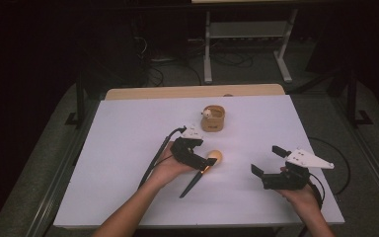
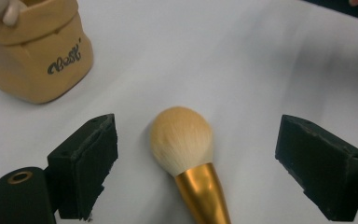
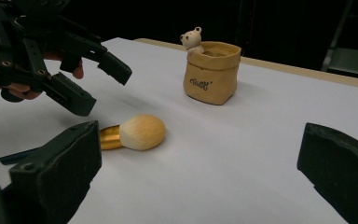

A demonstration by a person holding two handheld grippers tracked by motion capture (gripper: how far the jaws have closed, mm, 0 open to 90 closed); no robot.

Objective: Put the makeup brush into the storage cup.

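A makeup brush (image 1: pixel 208 163) lies flat on the white tabletop (image 1: pixel 128 148), a little below the middle of the high view, its fluffy tan head pointing toward the upper right and its dark handle running down toward the lower left. The left gripper (image 1: pixel 197 160) hovers right over it with its jaws spread wide; in the left gripper view the brush head (image 2: pixel 181 139) and gold ferrule sit in the gap between the two black jaws, touching neither. The right gripper (image 1: pixel 268 165) is held in the lower right of the high view, well apart from the brush, and its jaws are spread too. Above the brush, just past centre, stands a small tan pouch-shaped holder (image 1: pixel 213 118) with a little bear figure (image 3: pixel 192 38) perched at its rim
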